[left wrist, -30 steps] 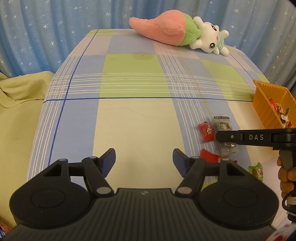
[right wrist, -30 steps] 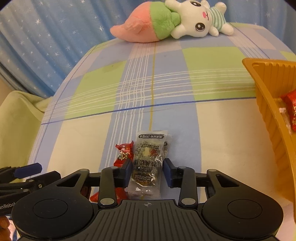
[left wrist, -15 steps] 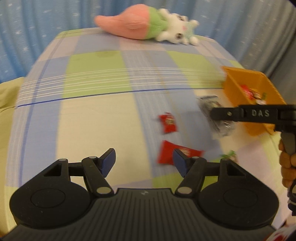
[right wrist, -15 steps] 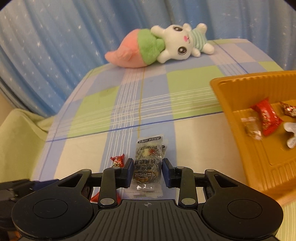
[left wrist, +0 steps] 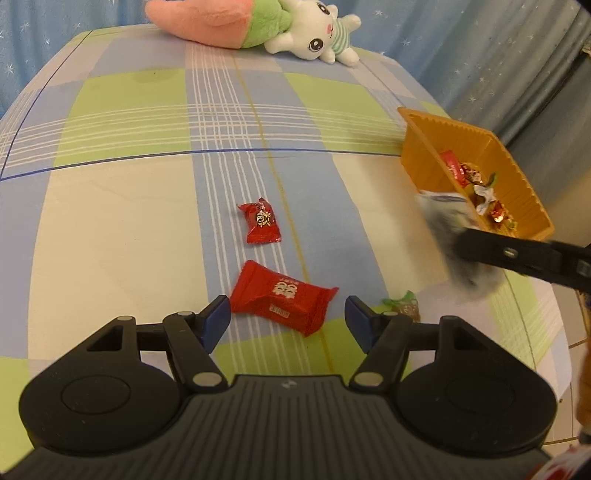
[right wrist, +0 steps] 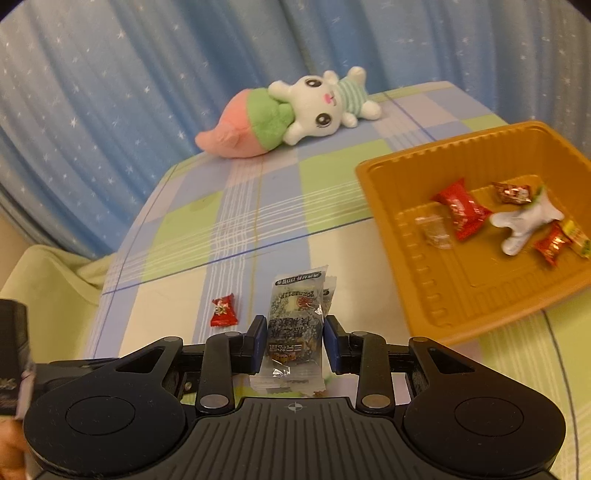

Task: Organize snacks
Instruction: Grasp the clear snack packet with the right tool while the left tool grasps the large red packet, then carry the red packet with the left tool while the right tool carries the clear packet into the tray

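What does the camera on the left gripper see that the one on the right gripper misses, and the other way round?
Only the left wrist view shows the large red snack packet between the open left gripper fingers and a green-wrapped candy beside it.

Only the right wrist view shows the print on the clear snack packet clamped in the right gripper, and the whole floor of the orange tray.

Both show the tray, the small red candy, the plush toy, the plaid cloth and the blue starry curtain.

Beside the one orange tray [right wrist: 436,295] lie two red candies [left wrist: 261,224], one green-wrapped sweet [left wrist: 402,305] and one clear packet [right wrist: 295,325]; six snacks [right wrist: 463,208] sit inside it.
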A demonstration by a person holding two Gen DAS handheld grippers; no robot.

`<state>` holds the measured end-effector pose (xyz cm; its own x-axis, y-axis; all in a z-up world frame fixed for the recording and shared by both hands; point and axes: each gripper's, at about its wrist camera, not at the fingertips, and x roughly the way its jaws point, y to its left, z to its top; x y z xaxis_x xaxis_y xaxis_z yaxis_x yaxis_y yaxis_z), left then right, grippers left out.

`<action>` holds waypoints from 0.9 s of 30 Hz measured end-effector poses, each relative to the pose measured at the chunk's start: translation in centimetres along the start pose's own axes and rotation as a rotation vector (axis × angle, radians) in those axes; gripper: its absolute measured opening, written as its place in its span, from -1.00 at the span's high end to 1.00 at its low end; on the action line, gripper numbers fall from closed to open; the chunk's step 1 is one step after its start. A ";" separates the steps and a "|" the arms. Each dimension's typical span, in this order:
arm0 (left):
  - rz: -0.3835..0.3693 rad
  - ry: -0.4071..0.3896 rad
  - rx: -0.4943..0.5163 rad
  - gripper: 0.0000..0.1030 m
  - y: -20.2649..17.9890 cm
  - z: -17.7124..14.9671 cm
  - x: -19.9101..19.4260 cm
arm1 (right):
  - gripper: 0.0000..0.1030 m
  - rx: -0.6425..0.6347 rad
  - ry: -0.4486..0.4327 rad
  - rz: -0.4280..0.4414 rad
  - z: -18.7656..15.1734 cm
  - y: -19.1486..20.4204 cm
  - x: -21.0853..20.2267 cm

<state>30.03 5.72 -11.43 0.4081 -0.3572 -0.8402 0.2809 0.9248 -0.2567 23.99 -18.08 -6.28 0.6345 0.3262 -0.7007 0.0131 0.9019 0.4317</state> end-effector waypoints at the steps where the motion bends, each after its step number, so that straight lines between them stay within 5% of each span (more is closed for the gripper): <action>1: 0.003 -0.002 0.002 -0.27 -0.1 0.1 0.2 | 0.35 0.006 -0.004 -0.005 -0.1 -0.3 -0.4; 11: 0.079 -0.024 0.108 -0.21 -2.0 0.8 1.5 | 0.35 0.073 -0.045 -0.057 -0.7 -3.1 -3.7; 22: 0.151 0.000 0.159 0.48 -2.1 -0.7 1.7 | 0.35 0.111 -0.052 -0.064 -1.5 -5.3 -5.7; 27: 0.167 -0.034 0.159 0.55 -2.3 -1.1 0.6 | 0.35 0.103 -0.054 -0.051 -1.5 -5.8 -6.1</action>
<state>28.67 3.57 -11.85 0.4885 -0.2079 -0.8474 0.3391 0.9401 -0.0352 18.85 -24.84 -5.35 0.6718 0.2626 -0.6927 0.1236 0.8822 0.4543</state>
